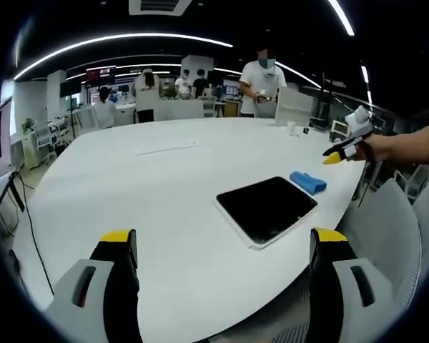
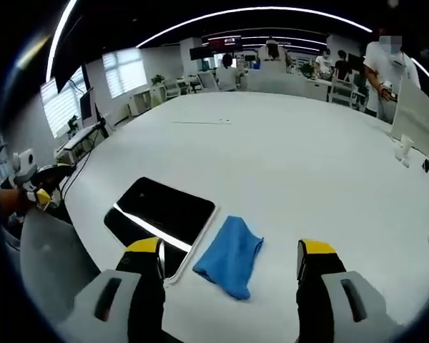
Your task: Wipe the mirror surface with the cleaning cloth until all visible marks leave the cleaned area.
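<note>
A dark rectangular mirror with a white rim lies flat near the table's edge. Beside it rests a crumpled blue cleaning cloth. My left gripper is open, hanging back from the mirror with nothing between its jaws. The right gripper hovers past the table edge, held in a hand. In the right gripper view the cloth lies on the table just right of the mirror. My right gripper is open, short of the cloth. The left gripper shows small at far left.
The big white table stretches far ahead. A thin white strip lies on it, and a white panel stands at its far end. A white chair sits by the near edge. Several people stand at the back.
</note>
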Motion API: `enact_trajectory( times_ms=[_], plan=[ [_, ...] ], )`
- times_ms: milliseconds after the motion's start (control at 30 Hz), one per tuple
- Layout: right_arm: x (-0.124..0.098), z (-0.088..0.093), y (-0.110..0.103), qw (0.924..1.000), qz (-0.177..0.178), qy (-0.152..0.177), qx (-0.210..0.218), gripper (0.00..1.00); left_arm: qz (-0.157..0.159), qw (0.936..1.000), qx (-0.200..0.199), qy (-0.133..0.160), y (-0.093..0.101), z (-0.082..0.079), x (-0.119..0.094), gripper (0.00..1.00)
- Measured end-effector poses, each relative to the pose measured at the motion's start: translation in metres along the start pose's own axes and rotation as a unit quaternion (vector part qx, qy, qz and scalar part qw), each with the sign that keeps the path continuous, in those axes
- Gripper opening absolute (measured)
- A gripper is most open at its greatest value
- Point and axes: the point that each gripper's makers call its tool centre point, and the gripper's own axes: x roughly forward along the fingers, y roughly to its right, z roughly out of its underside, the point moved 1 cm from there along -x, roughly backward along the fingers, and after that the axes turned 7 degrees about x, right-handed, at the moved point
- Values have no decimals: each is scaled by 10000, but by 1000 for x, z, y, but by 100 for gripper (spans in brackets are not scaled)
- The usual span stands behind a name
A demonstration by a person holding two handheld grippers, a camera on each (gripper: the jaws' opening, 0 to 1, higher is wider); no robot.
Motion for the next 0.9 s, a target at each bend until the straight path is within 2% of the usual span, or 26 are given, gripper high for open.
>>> enact_trajectory(
  times_ms=[33, 67, 100, 167, 200, 333, 567, 633, 700, 733, 833, 900],
  plan=[
    [3, 1, -2, 10000, -37, -35, 11, 62, -13, 10000, 14, -14, 1, 1, 1, 99],
    [12, 10, -3, 9996, -121, -271, -8, 56, -39, 10000, 48, -19, 2, 1, 2, 99],
    [17, 14, -3, 9992, -101, -375, 1, 53, -113, 9998, 121, -80, 1, 3, 4, 99],
    [30, 19, -1, 9991, -67, -414, 22, 48, -31, 9999, 92, -43, 5, 3, 8, 99],
    [33, 24, 0, 9984, -39, -557, 40, 45, -12, 10000, 52, -48, 6, 3, 9, 99],
    [47, 32, 5, 9977, 89, -670, 105, 36, 81, 9999, 93, -71, 14, 3, 13, 99],
    [58, 40, 8, 9961, 295, -823, 81, 25, 203, 9996, 27, -178, 28, 10, 13, 99],
    [62, 40, 9, 9957, 388, -844, 2, 22, 108, 9994, 111, -317, 26, 16, 13, 99],
    [64, 38, 11, 9952, 519, -827, -84, 23, -41, 9994, 124, -323, 20, 18, 15, 99],
    [64, 40, 13, 9941, 602, -887, -148, 23, -18, 9994, 151, -320, 20, 16, 15, 99],
    [66, 40, 12, 9934, 685, -921, 10, 15, 104, 9992, 167, -360, 22, 16, 15, 99],
    [66, 41, 12, 9923, 778, -957, -57, 15, 136, 9991, 182, -363, 22, 18, 16, 99]
  ],
)
